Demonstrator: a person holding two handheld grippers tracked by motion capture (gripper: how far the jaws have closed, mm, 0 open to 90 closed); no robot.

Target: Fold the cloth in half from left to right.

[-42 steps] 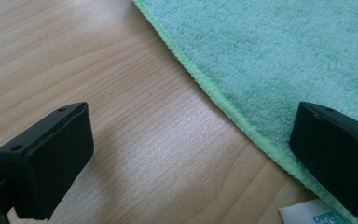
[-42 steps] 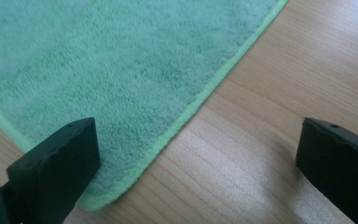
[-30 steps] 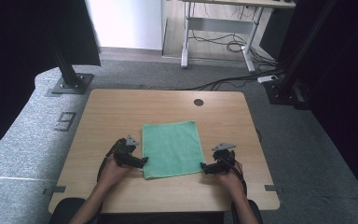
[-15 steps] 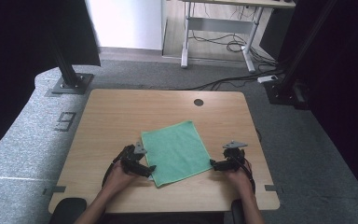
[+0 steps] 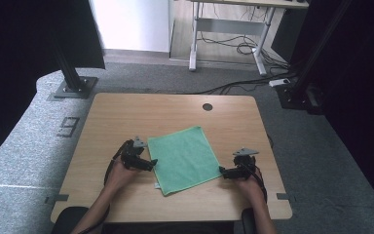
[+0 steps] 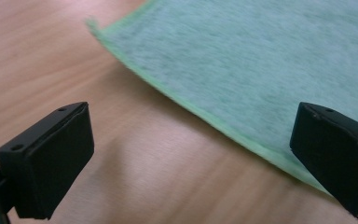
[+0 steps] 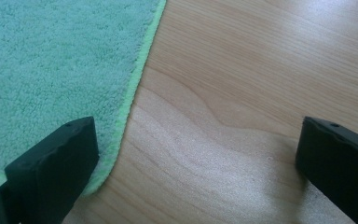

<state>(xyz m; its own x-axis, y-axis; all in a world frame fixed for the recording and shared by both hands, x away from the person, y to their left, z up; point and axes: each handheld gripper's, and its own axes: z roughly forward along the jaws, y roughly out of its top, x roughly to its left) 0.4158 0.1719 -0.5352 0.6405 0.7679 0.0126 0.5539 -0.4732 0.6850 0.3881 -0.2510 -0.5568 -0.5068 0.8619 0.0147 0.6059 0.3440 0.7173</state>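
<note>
A green cloth lies flat and skewed on the wooden table. My left gripper rests at the cloth's left edge. In the left gripper view this gripper is open wide, the cloth edge runs between the jaws, and the right jaw sits over the fabric. My right gripper is at the cloth's right corner. It is open too, its left jaw over the cloth hem and its right jaw over bare wood. Neither holds anything.
A round cable hole sits near the table's far edge. Grey carpet surrounds the table, with black stand bases at the far left and far right. A desk frame with cables stands beyond.
The cloth has turned anticlockwise from square to skewed and shifted slightly right. The right hand moved right and away from me; the left hand stayed by the left edge.
</note>
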